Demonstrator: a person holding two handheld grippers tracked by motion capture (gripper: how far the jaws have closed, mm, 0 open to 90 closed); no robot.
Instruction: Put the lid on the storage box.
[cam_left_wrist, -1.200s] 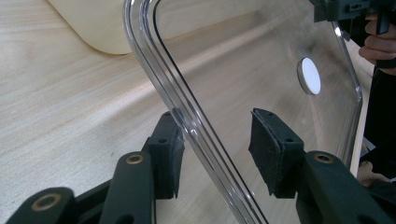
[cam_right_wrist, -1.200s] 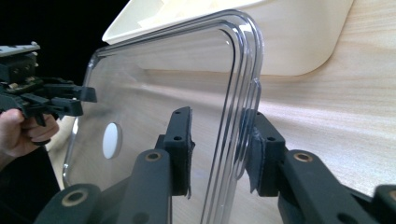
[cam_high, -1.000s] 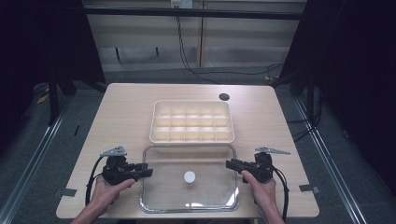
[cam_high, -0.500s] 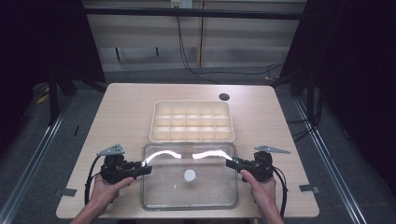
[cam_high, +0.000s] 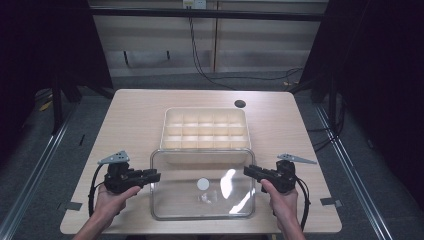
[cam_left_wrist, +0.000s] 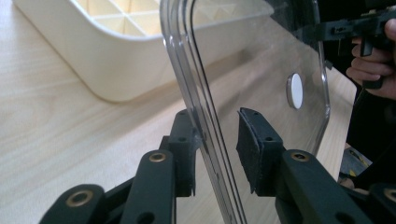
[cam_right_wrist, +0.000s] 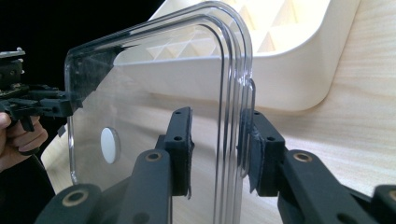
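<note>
My left claw (cam_high: 154, 176) and right claw (cam_high: 248, 171) each straddle a side edge of the clear rectangular plastic lid (cam_high: 202, 184) – jaws just closing in, each with one pad touching and a gap at the other. Beyond both claws sits the cream compartment tray (cam_high: 205, 129) on the desk (cam_high: 135, 117).

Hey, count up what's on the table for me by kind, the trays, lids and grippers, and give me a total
Cream divided tray: 1
Clear lid: 1
Grippers: 2, left gripper and right gripper, one at each side edge of the lid
Total: 4
</note>
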